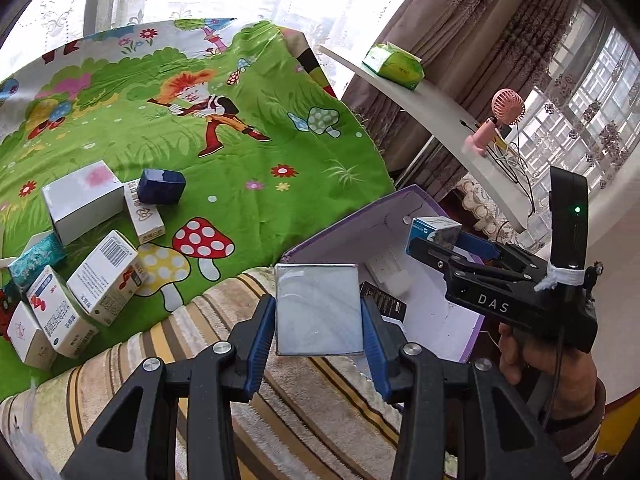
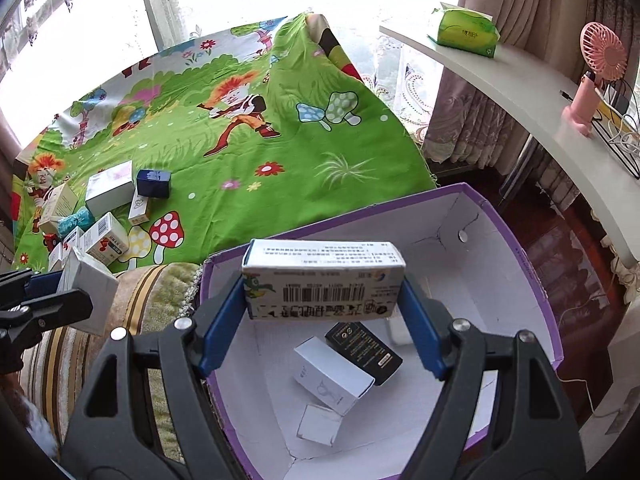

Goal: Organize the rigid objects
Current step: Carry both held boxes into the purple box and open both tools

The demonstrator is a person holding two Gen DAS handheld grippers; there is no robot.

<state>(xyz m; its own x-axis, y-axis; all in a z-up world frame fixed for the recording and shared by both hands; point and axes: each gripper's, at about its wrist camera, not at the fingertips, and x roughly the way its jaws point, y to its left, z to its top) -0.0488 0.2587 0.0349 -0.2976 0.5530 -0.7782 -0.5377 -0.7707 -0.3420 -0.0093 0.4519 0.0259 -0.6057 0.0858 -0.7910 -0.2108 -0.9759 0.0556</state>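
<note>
My left gripper (image 1: 319,312) is shut on a pale grey-white box (image 1: 319,309), held above the striped blanket just left of the purple bin (image 1: 332,236). It also shows in the right wrist view (image 2: 86,292). My right gripper (image 2: 322,300) is shut on a white medicine box with a barcode (image 2: 323,280), held over the open purple bin (image 2: 516,264). In the left wrist view the right gripper (image 1: 434,236) holds that box (image 1: 432,232) above the bin. Inside the bin lie a white box (image 2: 332,376), a black box (image 2: 364,352) and a small white box (image 2: 320,424).
Several more boxes (image 1: 96,280) lie in a cluster on the green cartoon cloth (image 1: 260,152), among them a dark blue box (image 1: 160,186). A white shelf (image 2: 520,92) at right carries a green tissue pack (image 2: 464,32) and a pink fan (image 2: 600,68).
</note>
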